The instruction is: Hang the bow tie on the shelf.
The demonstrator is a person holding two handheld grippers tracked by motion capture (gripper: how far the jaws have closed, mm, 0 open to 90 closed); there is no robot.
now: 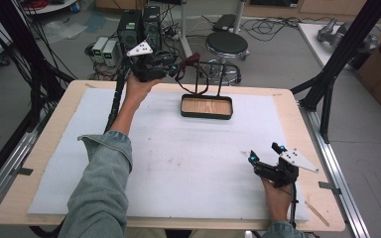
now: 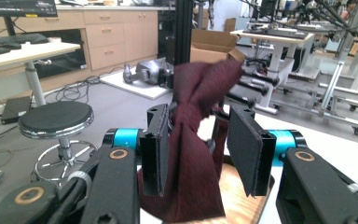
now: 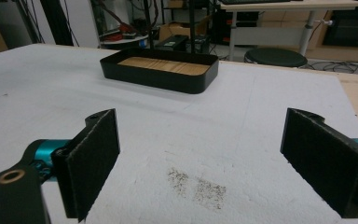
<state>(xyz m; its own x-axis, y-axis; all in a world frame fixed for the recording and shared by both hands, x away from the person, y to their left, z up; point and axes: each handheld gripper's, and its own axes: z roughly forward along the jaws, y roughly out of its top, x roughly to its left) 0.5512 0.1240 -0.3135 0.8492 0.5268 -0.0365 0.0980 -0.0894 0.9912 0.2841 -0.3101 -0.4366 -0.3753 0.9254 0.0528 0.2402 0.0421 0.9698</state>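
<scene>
**One claw rests wide open, the other has a red cloth between its pads**

Near the front edge of the bench (image 1: 44,148), on the right, the right claw (image 1: 264,152) sits low over the white sheet (image 1: 188,163). The person's hand (image 1: 276,196) holds it from behind. Its two black pads (image 3: 93,158) are spread far apart. There is nothing between them, just the white sheet and a small dark smudge (image 3: 196,184) on it.

Farther back, in the middle of the bench, stands a black tray (image 1: 206,114) with a wooden floor. A thin black wire stand (image 1: 217,74) rises from the tray.

At the far edge, on the left, the left claw (image 1: 174,69) is held up in the air by the person's other hand (image 1: 136,91), just to the left of the wire stand. A dark red cloth (image 1: 188,63) is bunched between its pads. In the left gripper view the cloth (image 2: 191,154) hangs down in folds and also sticks up above the claw (image 2: 198,149). The left pad (image 2: 156,149) touches the cloth. The right pad (image 2: 249,151) stands a bit away from it, so the claw is partly open and not squeezing hard. Below the cloth you can see the wood of the tray (image 2: 242,200).

Behind the bench, on the floor, is a round black stool (image 1: 226,44).
</scene>
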